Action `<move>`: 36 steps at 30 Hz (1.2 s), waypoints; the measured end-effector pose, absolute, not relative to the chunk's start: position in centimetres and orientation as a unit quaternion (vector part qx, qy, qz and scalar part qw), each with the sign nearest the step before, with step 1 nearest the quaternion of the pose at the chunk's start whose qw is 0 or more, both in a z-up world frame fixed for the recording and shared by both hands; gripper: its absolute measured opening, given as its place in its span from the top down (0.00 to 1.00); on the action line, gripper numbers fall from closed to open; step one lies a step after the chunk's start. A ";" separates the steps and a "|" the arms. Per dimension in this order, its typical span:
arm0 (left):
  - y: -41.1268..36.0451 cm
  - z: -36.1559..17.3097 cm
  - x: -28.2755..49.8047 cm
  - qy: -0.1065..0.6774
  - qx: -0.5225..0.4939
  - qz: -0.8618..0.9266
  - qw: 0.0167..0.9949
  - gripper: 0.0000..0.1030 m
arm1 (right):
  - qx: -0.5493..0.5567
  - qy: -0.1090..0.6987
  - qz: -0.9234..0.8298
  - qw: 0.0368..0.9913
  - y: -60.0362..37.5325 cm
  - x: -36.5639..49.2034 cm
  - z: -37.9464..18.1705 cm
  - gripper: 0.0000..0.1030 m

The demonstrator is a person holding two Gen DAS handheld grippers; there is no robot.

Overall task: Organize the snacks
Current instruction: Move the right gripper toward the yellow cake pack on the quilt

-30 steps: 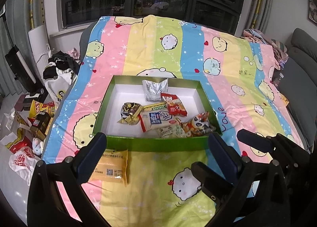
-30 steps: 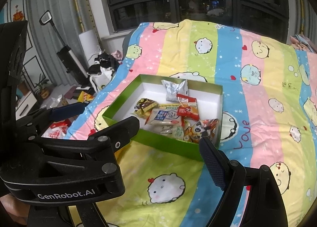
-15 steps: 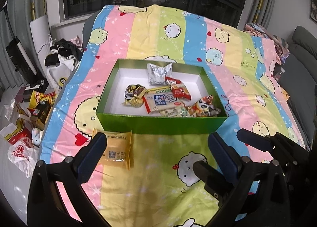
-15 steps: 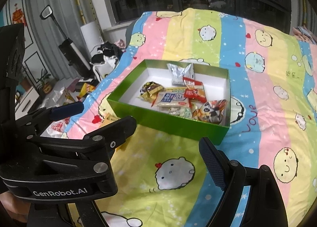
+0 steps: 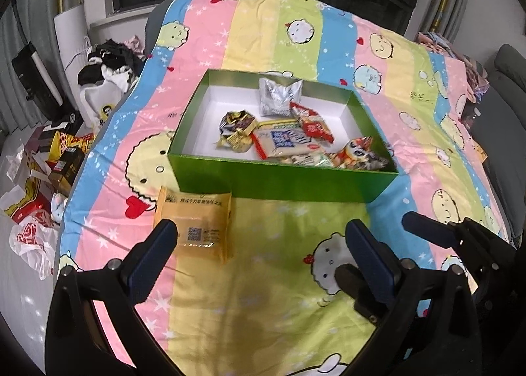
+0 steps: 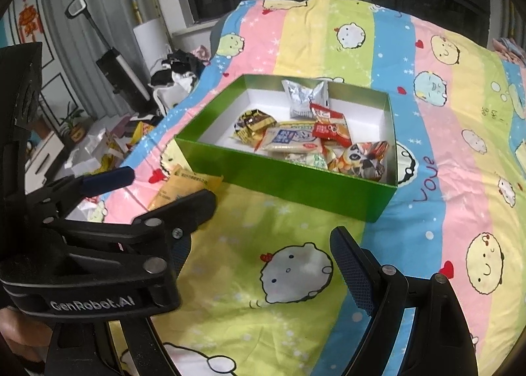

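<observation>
A green box is sitting on the bed's striped blanket, holding several snack packets. A yellow snack packet is lying just in front of the box's near-left corner. The left gripper and right gripper are both hovering released, grasping nothing, nearer than the box.

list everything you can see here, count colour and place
green box: 1, green outside, white inside, open, on the bedspread
silver packet: 1, silver, far side of box
red packet: 1, red, in box, right of centre
gold-brown packet: 1, in box, left
white-blue packet: 1, in box, centre
yellow packet: 1, yellow, on bedspread, outside the box's near wall
bedspread: 1, pastel stripes, cartoon faces
floor clutter: several bags, left of bed
left gripper: black, open, empty
right gripper: black, open, empty
</observation>
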State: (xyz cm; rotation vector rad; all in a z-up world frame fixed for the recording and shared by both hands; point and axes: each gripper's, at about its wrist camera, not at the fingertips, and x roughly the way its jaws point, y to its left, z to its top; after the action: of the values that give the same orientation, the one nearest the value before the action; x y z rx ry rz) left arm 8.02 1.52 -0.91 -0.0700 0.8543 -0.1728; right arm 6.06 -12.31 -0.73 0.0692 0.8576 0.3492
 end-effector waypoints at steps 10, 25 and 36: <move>4.4 -3.8 8.6 0.440 -0.054 -0.058 0.895 0.01 | 0.045 0.440 0.170 0.881 -11.9 6.9 -3.3 0.16; 9.0 -8.2 9.1 0.472 -0.073 -0.029 0.878 0.01 | 0.049 0.470 0.182 0.863 -10.4 8.5 -6.5 0.16; 11.4 -9.1 9.4 0.449 -0.115 -0.065 0.884 0.01 | 0.015 0.454 0.241 0.858 -6.6 9.3 -7.8 0.16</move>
State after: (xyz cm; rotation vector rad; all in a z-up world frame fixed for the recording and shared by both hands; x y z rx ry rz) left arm 9.45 11.41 -9.06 -0.2390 0.9352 -0.1354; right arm 9.33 -6.57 -7.81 0.0311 0.9537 0.5060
